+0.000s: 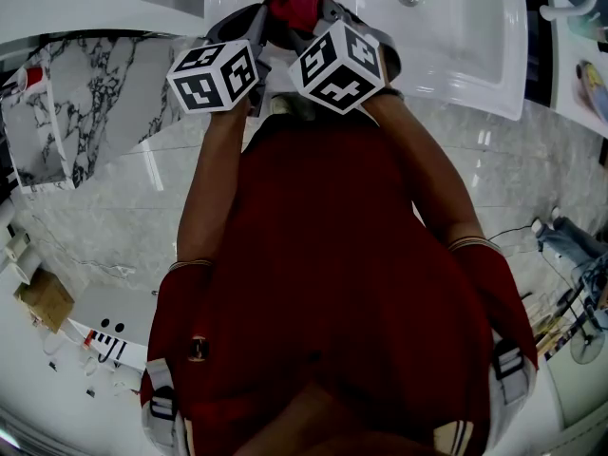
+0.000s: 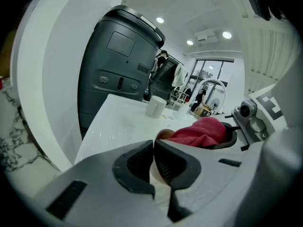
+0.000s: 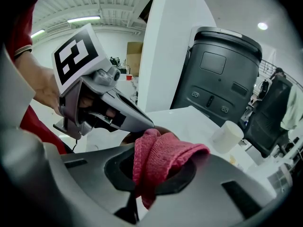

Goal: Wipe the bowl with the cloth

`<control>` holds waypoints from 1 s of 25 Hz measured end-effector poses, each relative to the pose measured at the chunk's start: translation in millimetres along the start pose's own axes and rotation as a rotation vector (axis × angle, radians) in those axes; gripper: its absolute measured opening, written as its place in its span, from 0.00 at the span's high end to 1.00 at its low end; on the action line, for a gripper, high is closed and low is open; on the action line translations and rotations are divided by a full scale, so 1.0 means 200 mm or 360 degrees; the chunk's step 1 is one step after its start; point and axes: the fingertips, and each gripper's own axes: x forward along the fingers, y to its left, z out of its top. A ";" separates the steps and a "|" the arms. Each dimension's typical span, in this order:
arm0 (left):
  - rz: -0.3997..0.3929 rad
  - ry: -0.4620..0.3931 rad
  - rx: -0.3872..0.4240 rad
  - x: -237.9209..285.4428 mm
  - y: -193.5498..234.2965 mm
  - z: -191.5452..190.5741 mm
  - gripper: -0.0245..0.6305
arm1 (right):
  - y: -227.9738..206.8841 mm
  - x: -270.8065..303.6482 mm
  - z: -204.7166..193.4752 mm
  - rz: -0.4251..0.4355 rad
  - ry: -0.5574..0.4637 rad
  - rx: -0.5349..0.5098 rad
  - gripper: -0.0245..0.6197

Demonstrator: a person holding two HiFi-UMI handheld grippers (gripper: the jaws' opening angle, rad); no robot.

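Left gripper [image 2: 154, 150]: 2 jaws narrow, pinching bowl [image 2: 164, 135] rim. Right gripper [image 3: 154, 169] clamps folded cloth [image 3: 163, 157], long axis pointing forward past its jaws, touching bowl.

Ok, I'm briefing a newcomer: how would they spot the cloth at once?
Above the white table before the dark grey machine, find the right hand-held gripper. The cloth is pinched in its jaws: soft, pinkish-red, knitted, unlike the hard white cup behind.
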 end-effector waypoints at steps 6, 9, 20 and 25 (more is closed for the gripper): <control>0.0004 0.0053 -0.0074 0.03 0.03 -0.02 0.93 | -0.03 -0.01 0.01 -0.0017 -0.0033 0.0021 0.92; 0.0012 0.0085 -0.0103 0.05 0.05 -0.03 0.93 | -0.05 -0.01 0.01 -0.0023 -0.0049 0.0031 0.92; 0.0033 0.0149 -0.0196 0.10 0.11 -0.04 0.93 | -0.11 0.00 0.02 -0.0030 -0.0101 0.0081 0.92; 0.0048 0.0171 -0.0213 0.12 0.13 -0.05 0.93 | -0.13 0.01 0.03 -0.0024 -0.0119 0.0104 0.92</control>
